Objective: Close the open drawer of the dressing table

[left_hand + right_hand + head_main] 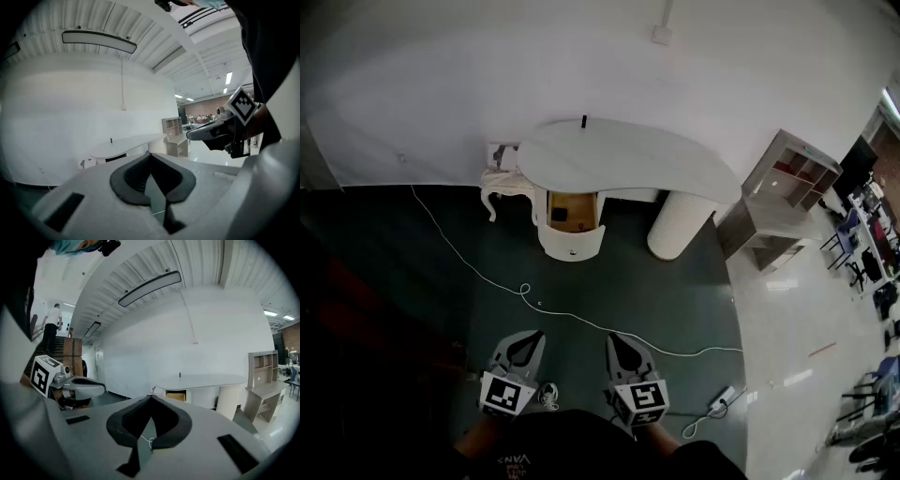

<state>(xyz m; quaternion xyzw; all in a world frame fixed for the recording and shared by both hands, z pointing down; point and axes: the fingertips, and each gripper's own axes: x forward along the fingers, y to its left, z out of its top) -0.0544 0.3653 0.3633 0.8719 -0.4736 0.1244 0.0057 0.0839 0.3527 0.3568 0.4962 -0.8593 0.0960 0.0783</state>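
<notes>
The white dressing table [619,157] stands against the far wall, well ahead of me. Its rounded drawer [572,234] is pulled out, showing a wooden inside. In the right gripper view the dressing table [201,378] appears beyond the jaws, with the drawer [176,396] open under its top. In the left gripper view the dressing table [126,144] is far off. My left gripper [528,336] and right gripper [614,338] are held side by side low in front of me, both shut and empty. The shut left gripper [151,155] and shut right gripper [151,397] point toward the table.
A white cable [487,272] snakes across the dark floor between me and the table, ending at a power strip [722,397]. A ribbed white pedestal [680,225] holds the table's right end. A shelf desk [787,183] stands right; a small white stool [506,183] stands left.
</notes>
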